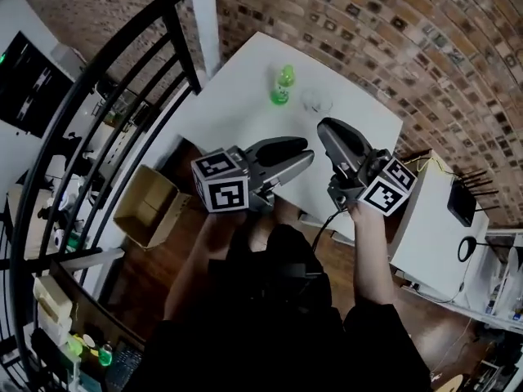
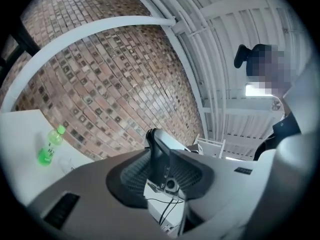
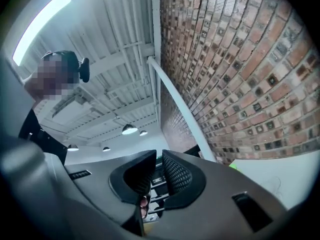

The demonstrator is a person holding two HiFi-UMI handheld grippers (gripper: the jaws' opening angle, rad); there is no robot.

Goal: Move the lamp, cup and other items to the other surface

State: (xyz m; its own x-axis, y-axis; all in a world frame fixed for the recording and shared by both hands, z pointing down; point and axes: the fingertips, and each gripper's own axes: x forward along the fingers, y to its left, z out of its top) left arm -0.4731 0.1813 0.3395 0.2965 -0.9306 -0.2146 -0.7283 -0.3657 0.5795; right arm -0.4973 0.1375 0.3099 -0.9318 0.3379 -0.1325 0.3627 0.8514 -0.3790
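A green bottle [image 1: 282,86] and a clear glass cup [image 1: 317,102] stand near the far edge of the white table [image 1: 237,113]. Both grippers hang in the air over the table's near edge, apart from these items. My left gripper [image 1: 309,152] points right, toward my right gripper [image 1: 325,126]. In the left gripper view the left gripper [image 2: 160,156] is open and holds nothing; the right gripper's dark fingers show through the gap, and the bottle [image 2: 49,148] stands far left. The right gripper [image 3: 156,156] shows a narrow empty slit between its pads. No lamp is in view.
A black railing [image 1: 98,113] curves along the left. An open cardboard box [image 1: 147,207] lies on the wooden floor below it. At the right a white cabinet [image 1: 433,227] carries a black router [image 1: 462,198]. A brick wall [image 1: 409,39] backs the table.
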